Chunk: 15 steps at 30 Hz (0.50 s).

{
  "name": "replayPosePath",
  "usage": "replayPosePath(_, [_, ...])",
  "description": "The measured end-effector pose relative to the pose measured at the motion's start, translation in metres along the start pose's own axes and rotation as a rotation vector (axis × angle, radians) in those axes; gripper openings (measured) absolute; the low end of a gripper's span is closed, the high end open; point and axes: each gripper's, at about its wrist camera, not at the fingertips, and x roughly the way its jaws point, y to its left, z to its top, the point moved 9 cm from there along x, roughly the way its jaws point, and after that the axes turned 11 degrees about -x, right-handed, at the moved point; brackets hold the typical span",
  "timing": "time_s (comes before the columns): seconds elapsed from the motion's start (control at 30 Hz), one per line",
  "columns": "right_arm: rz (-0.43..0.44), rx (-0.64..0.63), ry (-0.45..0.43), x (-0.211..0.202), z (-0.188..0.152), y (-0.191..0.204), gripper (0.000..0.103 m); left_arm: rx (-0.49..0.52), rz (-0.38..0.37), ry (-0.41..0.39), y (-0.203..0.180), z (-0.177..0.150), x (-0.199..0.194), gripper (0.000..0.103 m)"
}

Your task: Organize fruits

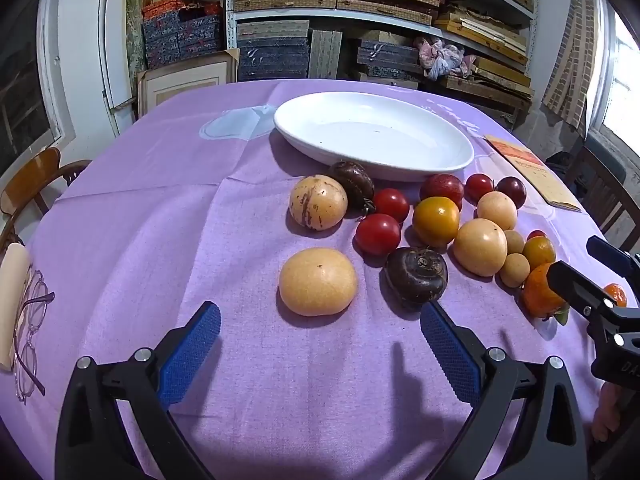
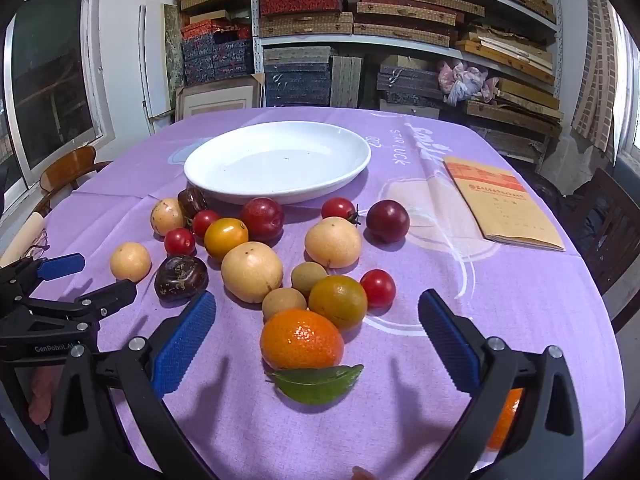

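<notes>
Both tongs stand spread and empty, the left gripper point(image 1: 320, 354) near a pale round fruit point(image 1: 318, 281) and the right gripper point(image 2: 316, 340) around the orange point(image 2: 302, 339), likely bound for the empty white plate point(image 2: 224, 184) beyond.

Both fisheye views are bright and sharp at the centre, with daylight from the windows point(image 2: 52, 76) at the sides (the right one is blown out). Soft shadows fall toward the camera on the purple tablecloth point(image 1: 160, 208). Edges bend strongly and darken into black corners.
</notes>
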Motion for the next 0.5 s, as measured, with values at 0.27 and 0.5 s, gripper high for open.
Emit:
replayPosePath(0.27, [0.006,-0.011,-0.012,-0.003,0.002,0.003,0.099,-0.032,-0.028,0.019,0.005,0.001,0.000,0.100])
replayPosePath(0.5, [0.018,-0.014,-0.024,-0.006,0.003,0.005,0.099,-0.033,-0.032,0.024,0.005,0.000,0.003,0.100])
